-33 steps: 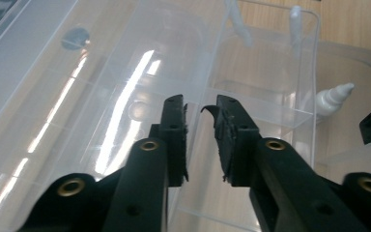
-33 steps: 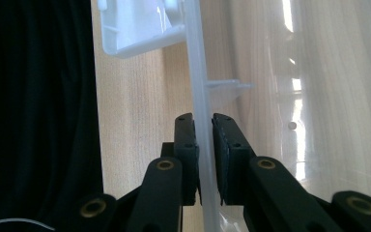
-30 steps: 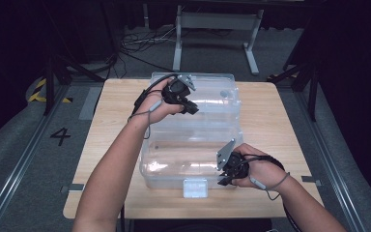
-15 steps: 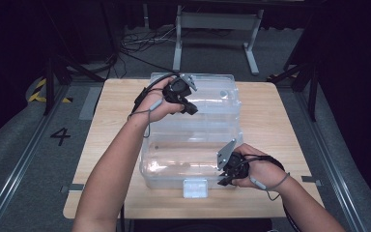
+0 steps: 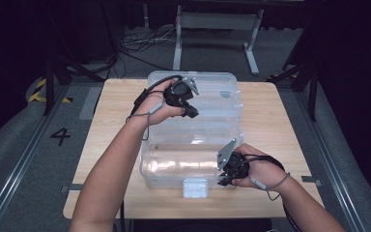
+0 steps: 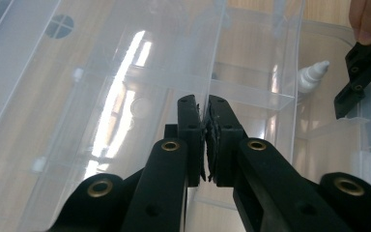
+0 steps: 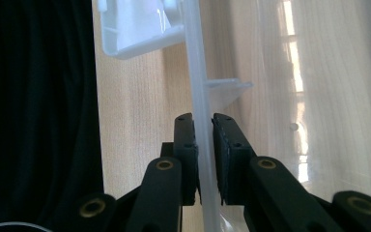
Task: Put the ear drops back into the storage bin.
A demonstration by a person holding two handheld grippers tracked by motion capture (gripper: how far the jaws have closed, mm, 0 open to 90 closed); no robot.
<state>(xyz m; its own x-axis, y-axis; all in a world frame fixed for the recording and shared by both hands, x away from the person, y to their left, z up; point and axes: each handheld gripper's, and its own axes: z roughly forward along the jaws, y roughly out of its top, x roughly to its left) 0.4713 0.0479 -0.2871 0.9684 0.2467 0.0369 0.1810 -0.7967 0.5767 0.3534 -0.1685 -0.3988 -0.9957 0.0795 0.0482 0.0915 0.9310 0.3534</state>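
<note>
At the centre of the high view, a clear plastic box (image 5: 193,140) is seen on a wooden table (image 5: 270,121), its long axis running from the near edge toward the top of the frame, its white latch (image 5: 195,187) facing the bottom. The digit "4" (image 5: 60,136) is marked on the floor at the left; no other writing can be read. The left gripper (image 5: 191,110), above centre, has just been closing, and its jaws are pressed on a thin clear wall of the box (image 6: 212,58). The right gripper (image 5: 223,181), at lower right, is clamped on the box's clear rim (image 7: 199,96). A small white bottle (image 6: 312,75) lies inside.
</note>
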